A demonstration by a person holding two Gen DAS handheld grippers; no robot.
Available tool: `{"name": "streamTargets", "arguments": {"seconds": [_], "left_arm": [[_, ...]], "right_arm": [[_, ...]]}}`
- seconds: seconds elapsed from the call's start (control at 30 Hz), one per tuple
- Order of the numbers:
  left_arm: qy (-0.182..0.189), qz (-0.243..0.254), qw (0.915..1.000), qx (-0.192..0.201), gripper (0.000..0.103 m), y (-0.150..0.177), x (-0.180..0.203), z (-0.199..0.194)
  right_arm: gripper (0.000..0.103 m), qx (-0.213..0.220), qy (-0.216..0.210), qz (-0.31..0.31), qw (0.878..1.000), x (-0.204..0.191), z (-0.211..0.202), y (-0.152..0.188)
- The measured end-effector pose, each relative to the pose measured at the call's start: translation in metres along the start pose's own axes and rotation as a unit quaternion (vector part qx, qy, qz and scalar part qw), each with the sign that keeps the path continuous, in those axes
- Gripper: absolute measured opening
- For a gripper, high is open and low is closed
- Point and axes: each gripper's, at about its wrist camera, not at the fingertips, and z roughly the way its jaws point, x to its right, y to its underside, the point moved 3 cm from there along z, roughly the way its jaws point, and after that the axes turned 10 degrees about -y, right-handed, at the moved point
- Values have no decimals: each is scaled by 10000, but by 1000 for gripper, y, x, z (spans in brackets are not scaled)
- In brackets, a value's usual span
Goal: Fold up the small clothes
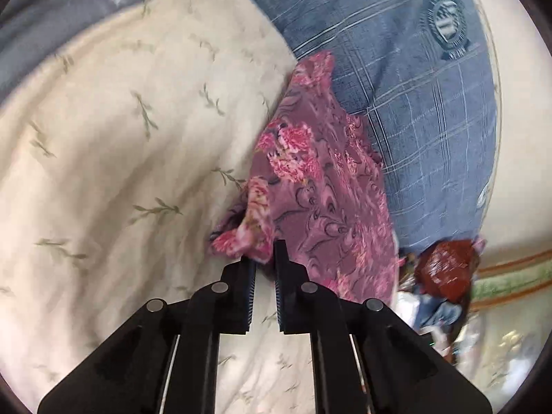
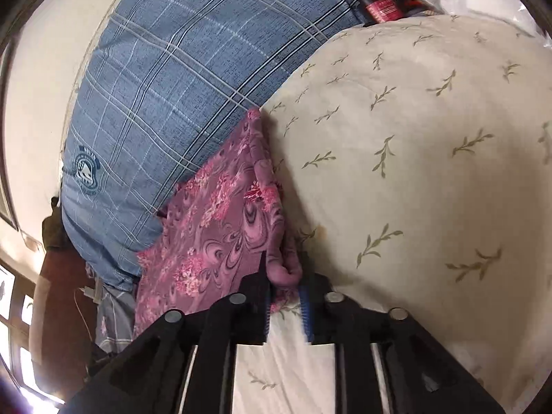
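A small purple garment with pink flowers (image 1: pixel 310 179) hangs stretched between the two grippers over a cream bedsheet with green sprigs (image 1: pixel 120 138). My left gripper (image 1: pixel 265 258) is shut on one bunched corner of it. In the right wrist view the same garment (image 2: pixel 214 227) hangs down to the left of the sheet (image 2: pixel 414 155). My right gripper (image 2: pixel 284 276) is shut on a rolled edge of the cloth, which bulges between the fingers.
A blue plaid pillow with a round crest (image 1: pixel 414 86) lies beyond the garment; it also shows in the right wrist view (image 2: pixel 172 86). A dark red object (image 1: pixel 445 269) sits by the bed edge. Bottles and clutter (image 2: pixel 379 3) lie at the far end.
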Motion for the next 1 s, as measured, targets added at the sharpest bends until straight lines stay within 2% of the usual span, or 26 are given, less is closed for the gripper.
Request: {"name": "streamTargets", "arguments": {"seconds": [0.03, 0.07, 0.13, 0.17, 0.2, 0.23, 0.3, 0.4, 0.47, 0.53, 0.57, 0.6, 0.63, 0.73, 0.8, 0.9, 0.97, 1.0], "left_arm": [[-75, 217, 9997, 83, 8, 1, 3, -11], [-117, 382, 9990, 180, 13, 1, 8, -19], [-251, 697, 9960, 498, 38, -5, 26, -32], [-361, 840, 9936, 659, 67, -9, 35, -36], [-557, 969, 9904, 816, 80, -15, 48, -36], [-680, 1095, 9868, 980, 86, -22, 60, -34], [-771, 1454, 9807, 1054, 86, -36, 87, -21], [-1093, 1662, 9765, 825, 86, -53, 106, 13], [-1335, 1684, 9744, 664, 86, -59, 108, 42], [-1603, 1608, 9730, 419, 85, -62, 94, 71], [-1698, 1609, 9712, 456, 86, -61, 89, 77], [-1643, 1708, 9692, 669, 90, -60, 88, 76], [-1575, 1820, 9680, 716, 93, -58, 91, 76], [-1760, 2074, 9600, 662, 96, -55, 96, 80], [-1839, 2123, 9580, 582, 97, -54, 97, 79], [-1711, 1980, 9647, 290, 96, -57, 94, 68], [-1671, 1890, 9674, 200, 96, -58, 85, 52], [-1682, 1851, 9680, 211, 97, -59, 78, 41]], "right_arm": [[20, 106, 149, -3, 9998, -2, -7, -5], [20, 311, 227, -19, 9993, -4, -17, -11], [21, 743, 172, -97, 9970, -13, -32, -26], [25, 809, 110, -188, 9965, -20, -32, -31], [31, 748, 48, -351, 9966, -30, -25, -36], [31, 680, 42, -471, 9966, -38, -19, -39], [33, 503, 36, -892, 9947, -60, 3, -43], [37, 293, 257, -1554, 9871, -80, 35, -39], [42, 190, 476, -1774, 9828, -78, 58, -36], [44, -66, 800, -1632, 9833, -57, 84, -31], [44, 107, 732, -1717, 9824, -54, 86, -28], [45, 241, 622, -1760, 9821, -52, 84, -26], [44, 243, 546, -1692, 9838, -51, 82, -25], [44, 257, 391, -1586, 9862, -48, 78, -26], [44, 247, 410, -1586, 9862, -49, 78, -27], [44, 187, 635, -1681, 9835, -55, 78, -26], [44, 52, 1171, -1993, 9729, -70, 78, -20], [48, 19, 1344, -2118, 9680, -75, 76, -17]]}}
